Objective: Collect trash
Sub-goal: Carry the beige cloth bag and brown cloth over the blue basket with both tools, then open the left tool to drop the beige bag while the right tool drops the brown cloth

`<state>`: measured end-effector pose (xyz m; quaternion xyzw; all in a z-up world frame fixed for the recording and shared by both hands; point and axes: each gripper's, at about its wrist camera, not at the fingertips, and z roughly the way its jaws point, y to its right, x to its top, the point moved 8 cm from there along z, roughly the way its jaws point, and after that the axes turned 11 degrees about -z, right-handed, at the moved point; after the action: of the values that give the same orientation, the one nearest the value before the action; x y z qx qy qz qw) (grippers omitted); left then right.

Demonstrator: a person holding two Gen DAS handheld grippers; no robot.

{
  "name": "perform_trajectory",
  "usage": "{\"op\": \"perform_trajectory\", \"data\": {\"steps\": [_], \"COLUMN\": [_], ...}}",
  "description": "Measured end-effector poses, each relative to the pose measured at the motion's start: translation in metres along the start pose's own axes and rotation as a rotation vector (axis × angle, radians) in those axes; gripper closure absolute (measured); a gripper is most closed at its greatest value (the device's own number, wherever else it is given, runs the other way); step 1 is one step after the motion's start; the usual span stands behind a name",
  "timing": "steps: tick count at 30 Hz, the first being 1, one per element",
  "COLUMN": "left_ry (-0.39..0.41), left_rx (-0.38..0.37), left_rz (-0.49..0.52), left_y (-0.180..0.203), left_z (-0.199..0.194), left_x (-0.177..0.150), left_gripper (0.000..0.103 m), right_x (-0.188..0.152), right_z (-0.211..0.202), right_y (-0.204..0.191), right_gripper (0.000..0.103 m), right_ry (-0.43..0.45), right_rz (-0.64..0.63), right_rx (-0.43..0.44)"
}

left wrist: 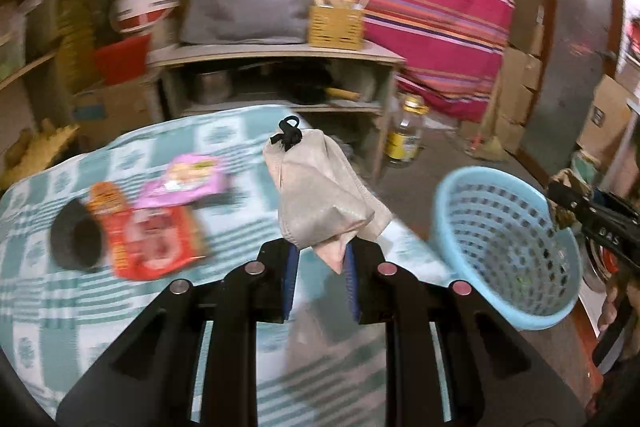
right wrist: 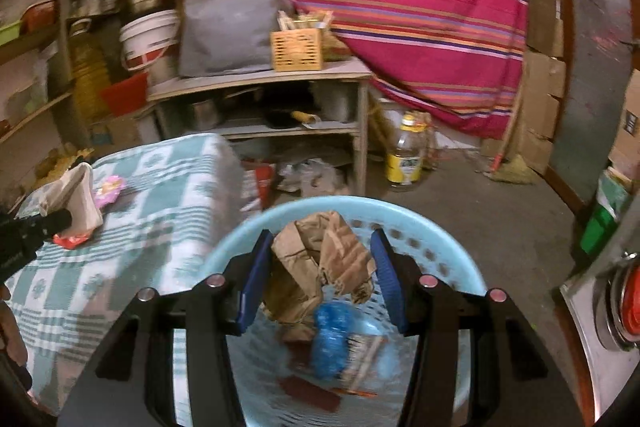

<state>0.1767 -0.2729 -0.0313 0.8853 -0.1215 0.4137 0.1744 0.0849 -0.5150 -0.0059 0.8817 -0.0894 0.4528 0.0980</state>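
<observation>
left gripper (left wrist: 318,259) fingers clamp a beige cloth pouch (left wrist: 320,187) above the checked counter (left wrist: 120,307). right gripper (right wrist: 316,279) fingers seem closed on crumpled brown paper (right wrist: 320,259) over the blue basket (right wrist: 440,239); wrappers (left wrist: 160,227) lie on the counter.

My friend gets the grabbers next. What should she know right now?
Left tool: shut on a beige cloth pouch, held above the checked tablecloth.
Right tool: holding crumpled brown paper over the blue basket.
Done: the basket already has a blue bag and other scraps inside.
Left: drop the paper and the pouch in. Then fetch the pink packet, the red packet and the black ring from the tablecloth.
</observation>
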Motion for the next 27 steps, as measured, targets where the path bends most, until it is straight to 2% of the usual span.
{"op": "perform_trajectory", "data": {"steps": [7,12,14,18,20,27], "left_ry": [-0.039,-0.058,-0.074,-0.085,-0.07,-0.005], "left_rx": [-0.095,-0.14,-0.151,-0.143,-0.136,-0.095], "left_rz": [0.086,0.11,0.114,0.127,0.12,0.086], "left_y": [0.075,0.111,0.119,0.125,0.123,0.098], "left_z": [0.023,0.038,0.044,0.05,0.048,0.029], "left_x": [-0.022,-0.031,-0.035,-0.038,-0.035,-0.022], "left_gripper": [0.084,0.081,0.072,0.062,0.048,0.026], "right_x": [-0.017,-0.022,-0.025,-0.026,-0.025,-0.025], "right_z": [0.008,0.008,0.008,0.01,0.01,0.012], "right_y": [0.031,0.04,0.045,0.047,0.046,0.04], "right_gripper": [0.053,0.053,0.053,0.053,0.053,0.052], "right_ry": [-0.034,-0.038,-0.04,-0.047,-0.047,-0.054], "right_rz": [0.031,0.036,0.043,0.048,0.049,0.036], "right_rx": [-0.022,-0.024,-0.025,-0.026,-0.026,-0.018]}}
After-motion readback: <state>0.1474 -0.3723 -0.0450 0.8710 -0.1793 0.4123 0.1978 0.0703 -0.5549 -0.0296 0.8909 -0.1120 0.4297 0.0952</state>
